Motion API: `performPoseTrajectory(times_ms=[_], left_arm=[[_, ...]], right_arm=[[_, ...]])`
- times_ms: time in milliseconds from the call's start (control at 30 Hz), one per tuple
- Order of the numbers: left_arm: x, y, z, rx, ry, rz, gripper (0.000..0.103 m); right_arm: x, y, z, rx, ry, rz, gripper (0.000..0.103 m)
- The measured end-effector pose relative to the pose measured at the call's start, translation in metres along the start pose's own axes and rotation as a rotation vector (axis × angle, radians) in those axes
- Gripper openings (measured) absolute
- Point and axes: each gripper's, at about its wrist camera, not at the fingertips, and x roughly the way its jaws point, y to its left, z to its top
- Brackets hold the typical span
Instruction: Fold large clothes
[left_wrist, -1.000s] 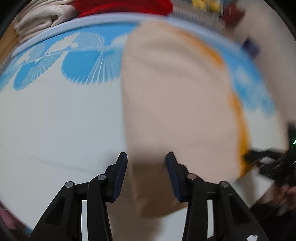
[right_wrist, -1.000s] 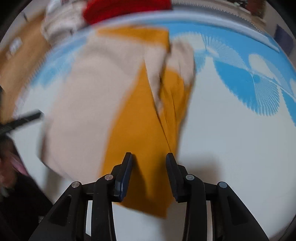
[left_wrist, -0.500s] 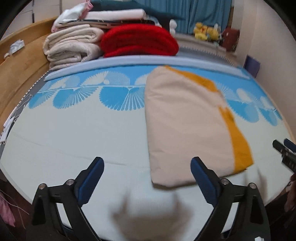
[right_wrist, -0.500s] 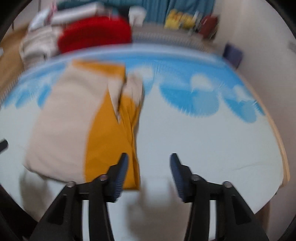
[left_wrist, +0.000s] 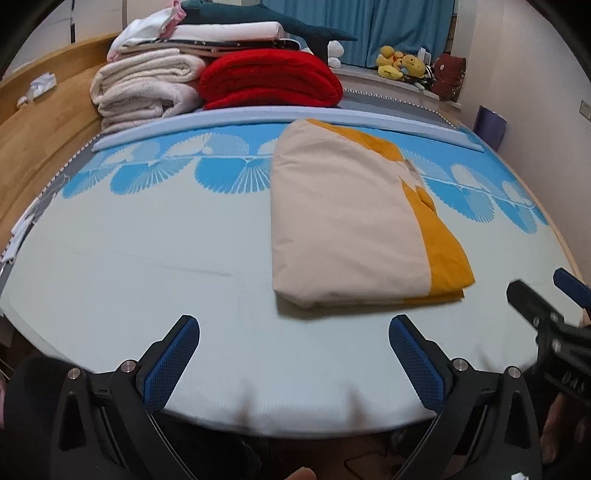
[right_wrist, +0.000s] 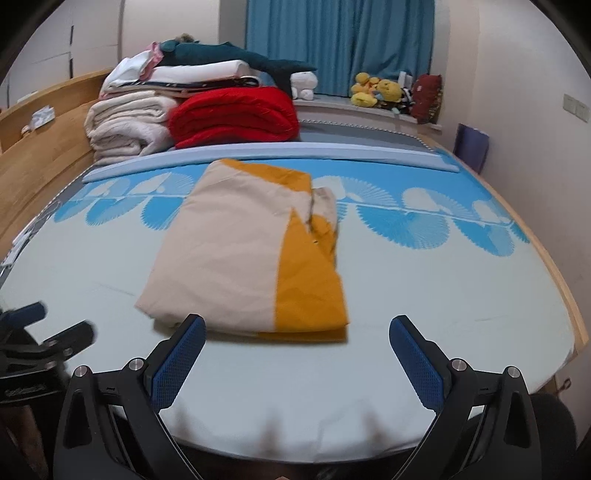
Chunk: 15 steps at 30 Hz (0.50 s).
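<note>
Cloth: beige-and-orange folded garment (left_wrist: 343, 225) is lying flat mid-bed (left_wrist: 147, 266).
Left hand-held gripper (left_wrist: 293, 363): jaws opening, nothing between.
Right hand-held gripper (right_wrist: 297, 363): jaws opening, empty.
Advice: check edges are squaring before regrasping.

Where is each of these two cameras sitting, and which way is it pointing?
Left wrist: on the left hand-held gripper, looking down across the bed at the folded cloth; its blue fingers show, empty, opening.
Right wrist: on the right hand-held gripper, facing likewise; its empty fingers show, opening.
Shared: cloth, red blanket, each other's gripper.
</note>
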Motion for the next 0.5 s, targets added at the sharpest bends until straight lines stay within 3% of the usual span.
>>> performPoseTrajectory(times_ms=[500], left_arm=[[0.013,-0.019,-0.002,0.021,0.013,-0.024,0.102]], right_arm=[[0.017,-0.001,0.000,0.014,0.025,0.015,0.099]])
